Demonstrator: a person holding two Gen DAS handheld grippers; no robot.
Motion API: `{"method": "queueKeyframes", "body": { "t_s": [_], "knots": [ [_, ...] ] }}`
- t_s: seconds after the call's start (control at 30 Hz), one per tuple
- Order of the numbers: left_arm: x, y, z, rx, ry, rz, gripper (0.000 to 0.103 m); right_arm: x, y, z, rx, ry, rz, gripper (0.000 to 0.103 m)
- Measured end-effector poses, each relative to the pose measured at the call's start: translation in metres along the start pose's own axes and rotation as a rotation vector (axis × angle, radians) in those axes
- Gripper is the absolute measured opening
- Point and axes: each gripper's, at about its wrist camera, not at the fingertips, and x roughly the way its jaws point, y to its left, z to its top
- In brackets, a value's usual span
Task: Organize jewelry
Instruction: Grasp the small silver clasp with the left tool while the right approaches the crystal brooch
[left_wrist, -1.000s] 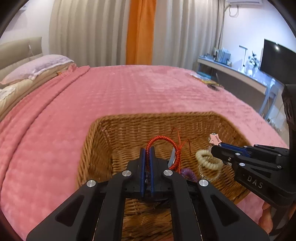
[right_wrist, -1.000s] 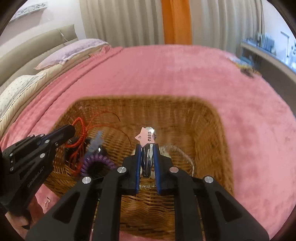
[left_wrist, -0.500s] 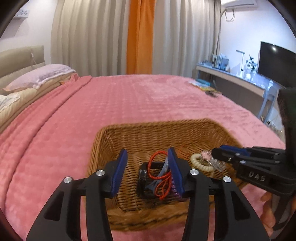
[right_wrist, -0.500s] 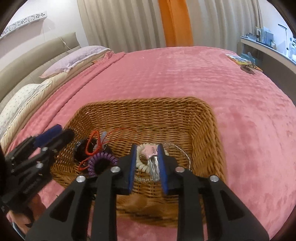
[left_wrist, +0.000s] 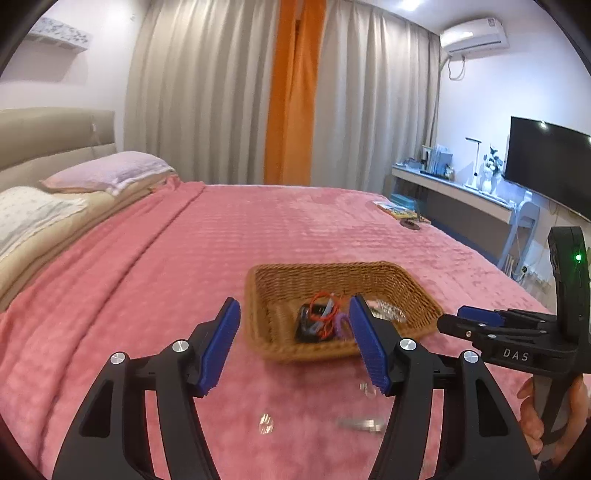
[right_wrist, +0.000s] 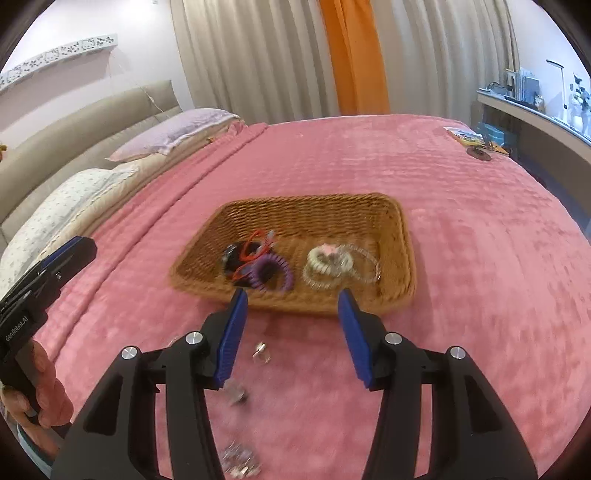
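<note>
Both tools now empty and pulled back from the basket (right_wrist: 399, 236); a second ago the left tool (left_wrist: 293, 341) pinched the red cord (right_wrist: 255, 245) and the right tool (right_wrist: 291, 332) pinched the star clip (right_wrist: 330, 250) over it; jaws have just been opening, nothing between them, both spread; cord now lies on the dark piece beside the purple coil tie (right_wrist: 275, 271), clip on the pale coil tie (right_wrist: 327, 262), all inside the basket; reads as two drops done.

Left to sort, by my judgement: small shiny pieces (right_wrist: 260, 350) loose on the pink blanket (right_wrist: 480, 229), just short of the basket's near rim, some blurred, kind unclear.

Room: open blanket all around; basket wall low; tools side by side, near but apart; bed edge off right, pillows well left.
</note>
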Motion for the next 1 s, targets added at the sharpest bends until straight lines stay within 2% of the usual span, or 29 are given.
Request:
{"method": "queueKeyframes", "body": {
  "t_s": [0.17, 0.37, 0.57, 0.77, 1.0],
  "knots": [
    [-0.035, 0.018, -0.023, -0.034, 0.022, -0.001, 0.060, -0.013, 0.016, -0.038, 0.015, 0.031, 0.030, 0.048],
    [-0.041, 0.043, -0.058, -0.075, 0.093, 0.000, 0.060, -0.004, 0.019, -0.083, 0.056, 0.097, 0.044, 0.048],
    [-0.016, 0.057, -0.098, -0.101, 0.214, -0.001, 0.060, 0.011, 0.022, -0.121, 0.096, 0.174, 0.058, 0.048],
    [0.023, 0.065, -0.124, -0.111, 0.372, 0.021, 0.058, 0.008, 0.040, -0.132, 0.024, 0.187, 0.038, 0.048],
    [0.050, 0.061, -0.103, -0.089, 0.379, -0.023, 0.057, 0.014, 0.054, -0.139, -0.045, 0.183, -0.014, 0.048]
  ]
}}
